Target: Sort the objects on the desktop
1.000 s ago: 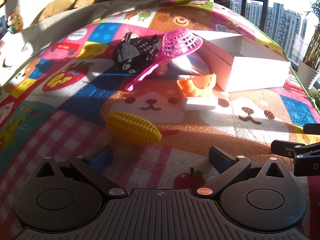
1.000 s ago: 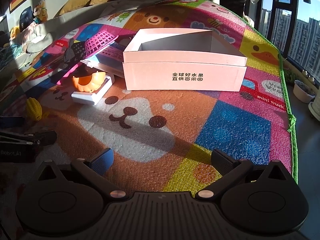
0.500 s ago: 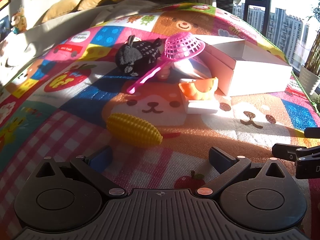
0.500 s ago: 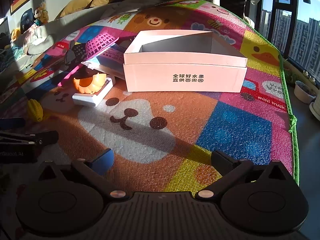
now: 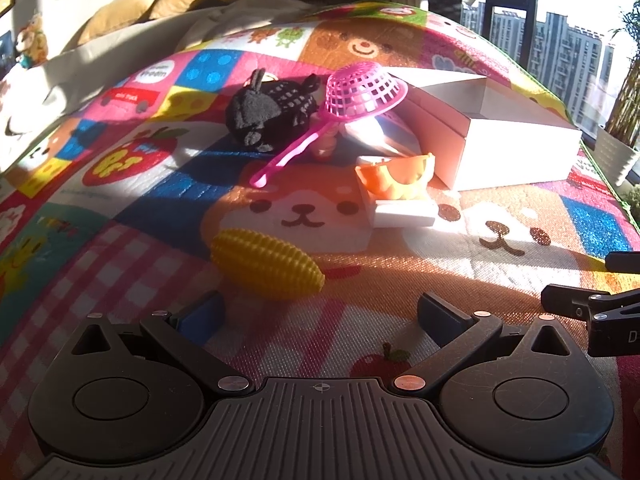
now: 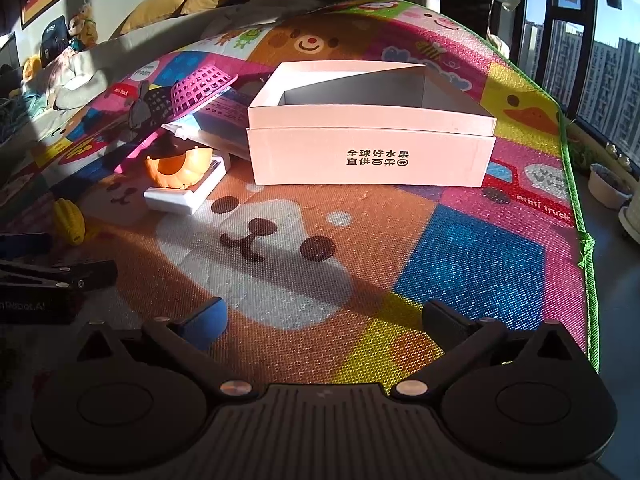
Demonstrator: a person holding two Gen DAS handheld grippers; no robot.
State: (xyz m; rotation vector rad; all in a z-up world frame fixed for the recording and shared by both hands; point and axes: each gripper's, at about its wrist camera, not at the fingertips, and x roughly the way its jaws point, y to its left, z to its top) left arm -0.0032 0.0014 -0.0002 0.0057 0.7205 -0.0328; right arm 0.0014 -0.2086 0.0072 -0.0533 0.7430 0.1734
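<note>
1. Just ahead of the left claw (image 5: 320, 312), slightly to its left, a yellow ribbed corn toy (image 5: 267, 265) lies on its side on a bright play mat (image 5: 400, 272). The claw is spread wide and holds nothing.
2. The corn is judged light, stiff plastic; its ridges should resist slipping. It is best pinched across the thick middle, since the tapered ends could squirt free.
3. Farther ahead, an orange toy (image 5: 400, 178) rests on a small white box (image 5: 404, 213). Beyond it, a pink strainer (image 5: 362, 90) leans against a black plush (image 5: 272, 110).
4. The strainer is judged light and slightly flexible, best taken by its handle. The plush is soft and may be squeezed anywhere.
5. Straight ahead of the right claw (image 6: 326, 322), well apart, an open white carton (image 6: 370, 156) stands. This claw is also spread and empty.
</note>
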